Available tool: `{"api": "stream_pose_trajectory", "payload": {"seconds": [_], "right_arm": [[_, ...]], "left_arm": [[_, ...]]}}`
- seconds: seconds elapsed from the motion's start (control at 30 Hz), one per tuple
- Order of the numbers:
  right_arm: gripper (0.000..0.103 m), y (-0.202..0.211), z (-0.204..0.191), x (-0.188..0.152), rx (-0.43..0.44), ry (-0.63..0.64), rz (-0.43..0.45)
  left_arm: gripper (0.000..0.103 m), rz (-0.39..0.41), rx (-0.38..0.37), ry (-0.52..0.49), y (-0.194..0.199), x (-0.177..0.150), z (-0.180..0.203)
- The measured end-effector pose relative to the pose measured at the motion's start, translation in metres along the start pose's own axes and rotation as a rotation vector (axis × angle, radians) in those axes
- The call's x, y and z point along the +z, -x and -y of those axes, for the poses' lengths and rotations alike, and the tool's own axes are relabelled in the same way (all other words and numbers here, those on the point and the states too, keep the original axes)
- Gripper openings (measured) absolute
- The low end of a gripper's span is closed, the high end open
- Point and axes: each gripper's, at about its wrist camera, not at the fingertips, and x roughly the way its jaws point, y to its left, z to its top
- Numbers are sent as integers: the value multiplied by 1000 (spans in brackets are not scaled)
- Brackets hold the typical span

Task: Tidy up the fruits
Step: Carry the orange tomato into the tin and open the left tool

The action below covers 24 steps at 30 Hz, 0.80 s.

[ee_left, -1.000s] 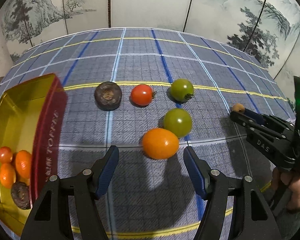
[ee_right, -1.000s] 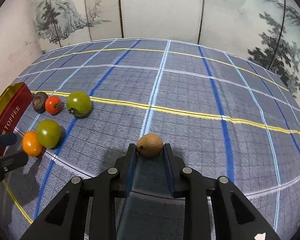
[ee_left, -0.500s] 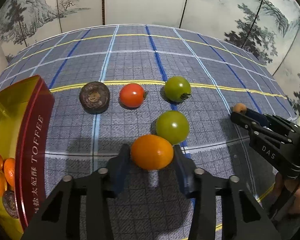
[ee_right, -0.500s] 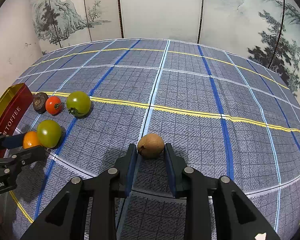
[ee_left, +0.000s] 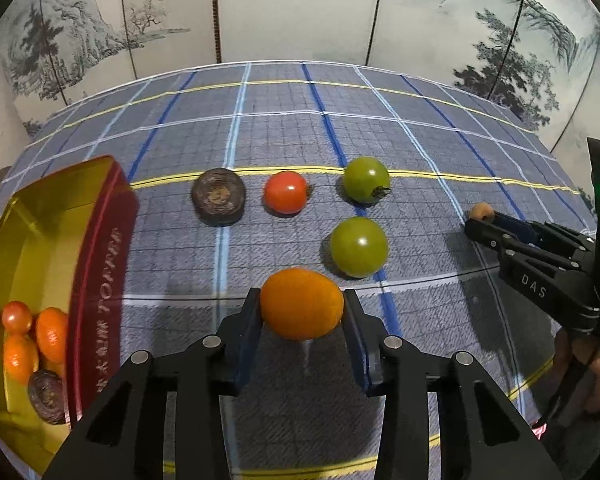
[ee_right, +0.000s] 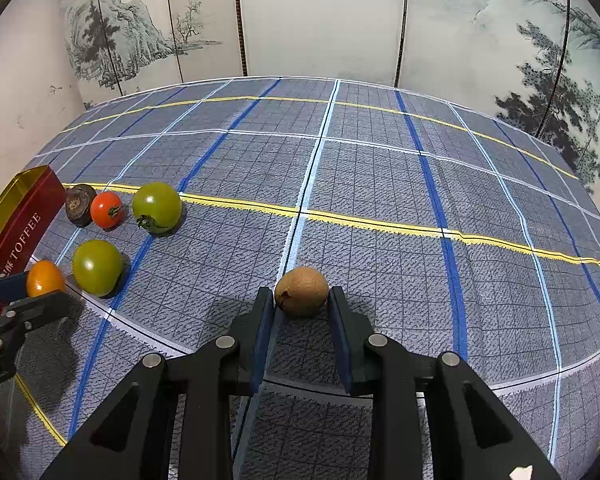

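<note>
My left gripper (ee_left: 302, 306) is shut on an orange fruit (ee_left: 301, 304), just above the blue checked cloth. Behind it lie two green tomatoes (ee_left: 358, 246) (ee_left: 366, 179), a red tomato (ee_left: 285, 193) and a dark brown fruit (ee_left: 219, 196). A gold and red toffee tin (ee_left: 100, 240) at the left holds several small orange, red and brown fruits. My right gripper (ee_right: 301, 294) is shut on a small brown fruit (ee_right: 302, 291); in the left wrist view the right gripper (ee_left: 478, 216) shows at the right edge. In the right wrist view the left gripper (ee_right: 40, 284) grips the orange fruit (ee_right: 44, 278).
Painted folding screens stand behind the table on all sides. A hand (ee_left: 596, 376) holds the right gripper's handle at the lower right. The tin (ee_right: 24, 216) sits at the table's left edge. Bare cloth stretches to the right of the brown fruit.
My left gripper moved forward around the orange fruit and closed its jaws on it. The right gripper kept still, shut on the brown fruit.
</note>
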Motion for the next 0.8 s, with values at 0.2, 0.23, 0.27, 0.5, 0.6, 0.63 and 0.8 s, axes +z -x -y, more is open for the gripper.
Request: {"api": "stream_pose_trajectory", "payload": {"seconds": [0.2, 0.23, 0.27, 0.5, 0.6, 0.63, 0.8], "right_arm": [[27, 0, -1, -1, -3, 1, 0], [27, 0, 0, -1, -4, 2, 0], [27, 0, 0, -1, -6, 4, 0], [27, 0, -1, -1, -9, 6, 0], [27, 0, -1, -1, -9, 6, -1], [27, 0, -2, -1, -8, 5, 0], [27, 0, -2, -1, -9, 6, 0]], "left_arm": [[40, 3, 22, 10, 12, -5, -7], [40, 9, 29, 11, 16, -6, -9], [40, 11, 33, 12, 18, -6, -10], [40, 42, 81, 40, 42, -9, -29], [40, 58, 104, 54, 51, -11, -40], [40, 61, 117, 60, 55, -12, -45], [40, 74, 157, 102, 69, -17, -73]]}}
